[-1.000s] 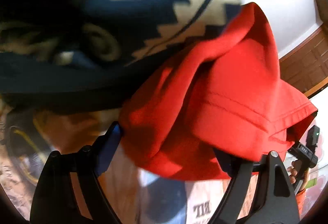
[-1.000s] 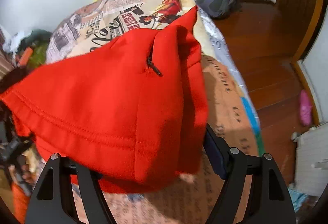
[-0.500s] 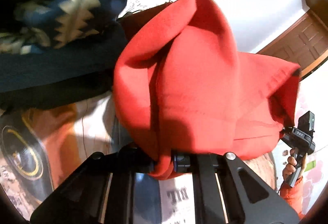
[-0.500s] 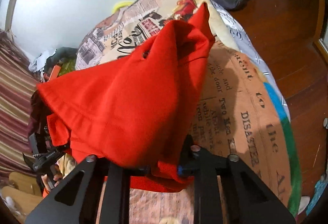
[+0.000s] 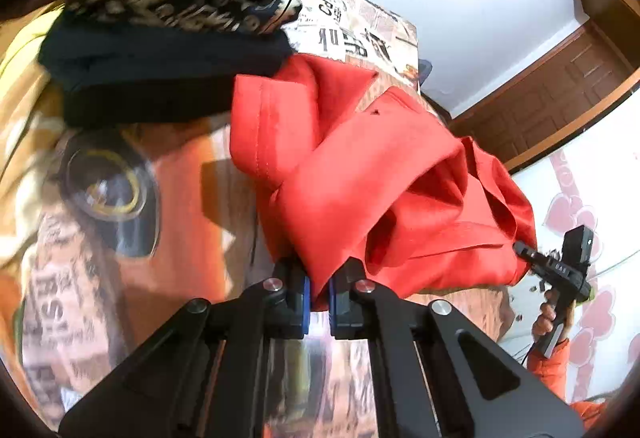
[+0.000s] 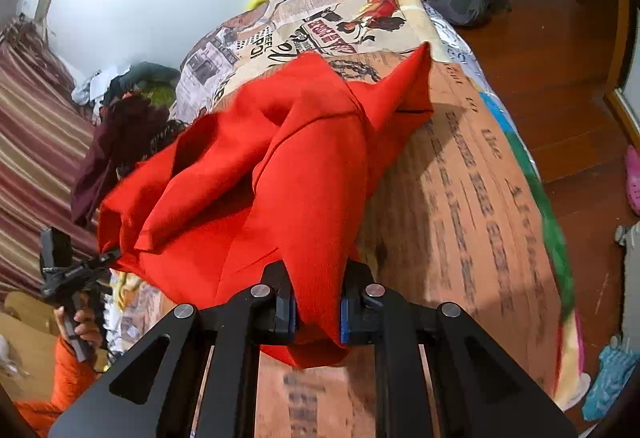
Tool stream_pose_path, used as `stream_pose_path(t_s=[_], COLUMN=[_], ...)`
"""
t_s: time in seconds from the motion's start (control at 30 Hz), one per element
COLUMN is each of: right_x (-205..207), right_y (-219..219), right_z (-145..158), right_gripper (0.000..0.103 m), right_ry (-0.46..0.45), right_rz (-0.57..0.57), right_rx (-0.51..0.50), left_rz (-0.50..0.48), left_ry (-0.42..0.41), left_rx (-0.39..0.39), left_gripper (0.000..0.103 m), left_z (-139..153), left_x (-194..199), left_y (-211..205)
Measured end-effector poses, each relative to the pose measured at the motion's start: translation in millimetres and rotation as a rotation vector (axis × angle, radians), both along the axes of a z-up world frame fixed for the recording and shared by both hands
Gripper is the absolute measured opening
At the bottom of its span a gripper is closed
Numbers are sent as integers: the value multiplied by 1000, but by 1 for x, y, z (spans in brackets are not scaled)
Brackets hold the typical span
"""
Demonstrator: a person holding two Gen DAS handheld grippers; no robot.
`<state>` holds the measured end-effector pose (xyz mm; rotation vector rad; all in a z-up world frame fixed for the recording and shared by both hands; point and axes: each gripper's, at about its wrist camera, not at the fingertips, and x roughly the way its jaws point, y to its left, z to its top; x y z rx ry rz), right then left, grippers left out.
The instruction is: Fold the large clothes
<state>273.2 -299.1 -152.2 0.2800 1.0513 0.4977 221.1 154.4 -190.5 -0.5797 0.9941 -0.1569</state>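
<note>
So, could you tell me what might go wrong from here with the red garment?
1. The red garment hangs bunched between both claws, so laying it down may trap creases.
2. The left claw pinches only a thin edge, which might slip.
3. The dark clothes pile lies close and could snag.

You had one red garment (image 5: 360, 177) in play, a thick, plain fleece-like piece with a stitched hem along one edge and a small dark zipper pull showing near its upper folds. It hung bunched and creased, stretched between two pinched edges and sagging in loose folds between them. Its far end (image 6: 400, 89) rested on the printed bedspread (image 6: 472, 177), one corner poking up to a point, and much of the cloth draped above the bed.
</note>
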Motion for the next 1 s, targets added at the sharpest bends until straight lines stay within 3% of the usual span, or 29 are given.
stream_pose_path(t_s=[0.1, 0.2, 0.3, 0.43, 0.57, 0.67, 0.73, 0.9, 1.0], right_x=[-6, -4, -7, -18, -23, -25, -22, -8, 7], right_y=[1, 3, 5, 9, 22, 40, 59, 99, 114], right_z=[1, 2, 11, 33, 50, 51, 41, 4, -8], right_gripper=[15, 19, 27, 30, 32, 43, 45, 45, 45], right_ry=[-5, -11, -28, -113, -178, -206, -201, -123, -94], right_rz=[2, -23, -55, -63, -25, 39, 114, 251, 289], right_rx=[-54, -122, -184, -256, -254, -271, -299, -370, -384], left_rz=[-6, 16, 30, 45, 8, -46, -74, -190, -226], left_ry=[31, 93, 110, 62, -21, -79, -82, -7, 45], left_rx=[79, 215, 289, 381, 473, 501, 515, 522, 480], left_gripper=[5, 6, 15, 19, 21, 34, 34, 34, 34], left_z=[-2, -14, -13, 7, 32, 38, 35, -4, -24], left_x=[-13, -17, -21, -36, -43, -42, -38, -6, 22], left_y=[-9, -7, -11, -10, -12, -22, -32, -47, -44])
